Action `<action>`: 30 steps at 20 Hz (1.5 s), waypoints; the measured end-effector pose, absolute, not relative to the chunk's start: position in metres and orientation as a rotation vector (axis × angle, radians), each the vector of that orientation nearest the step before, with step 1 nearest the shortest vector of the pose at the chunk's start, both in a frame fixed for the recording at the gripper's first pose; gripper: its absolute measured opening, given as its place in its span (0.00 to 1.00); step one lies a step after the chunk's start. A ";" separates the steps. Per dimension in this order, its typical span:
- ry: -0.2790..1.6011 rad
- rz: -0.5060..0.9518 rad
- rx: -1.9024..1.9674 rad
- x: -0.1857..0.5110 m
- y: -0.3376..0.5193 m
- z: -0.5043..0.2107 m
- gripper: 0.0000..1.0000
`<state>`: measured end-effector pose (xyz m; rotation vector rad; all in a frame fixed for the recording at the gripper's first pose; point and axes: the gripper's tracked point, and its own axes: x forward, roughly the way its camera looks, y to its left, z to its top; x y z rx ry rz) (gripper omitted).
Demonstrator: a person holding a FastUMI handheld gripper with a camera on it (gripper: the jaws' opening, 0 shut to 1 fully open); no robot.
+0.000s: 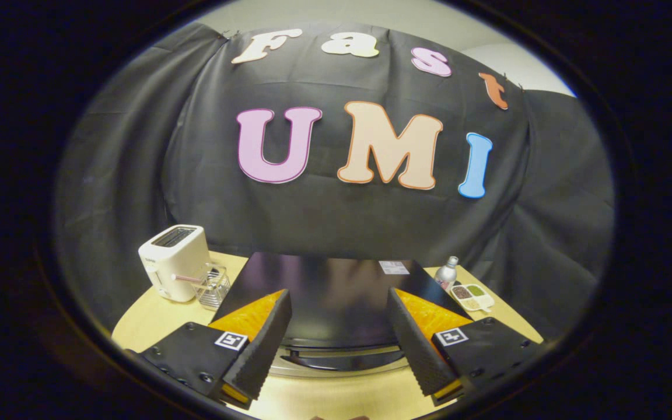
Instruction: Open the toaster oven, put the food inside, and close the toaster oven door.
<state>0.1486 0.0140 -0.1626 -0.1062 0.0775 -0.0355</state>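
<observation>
Gripper (339, 344) — fingers wide, holding nothing; toaster oven (336, 291) just ahead, handle (336, 357) between them — may overshoot the handle.

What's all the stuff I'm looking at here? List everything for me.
toaster oven: one, black top with a silver handle at its front edge, on the table just ahead of the fingers
toaster: one, white, left of the oven
glass jar: one, clear, beside the toaster
bottle: one, silver, right of the oven
spice tray: one, white, three compartments, beside the bottle
table: one, light wood, round
gripper: one, black and orange, fingers open, holding nothing
</observation>
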 end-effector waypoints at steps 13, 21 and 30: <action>0.116 -0.003 0.083 0.156 -0.007 -0.207 1.00; 0.025 0.016 0.089 0.151 -0.009 -0.210 1.00; -0.090 -0.063 0.082 0.131 -0.018 -0.213 1.00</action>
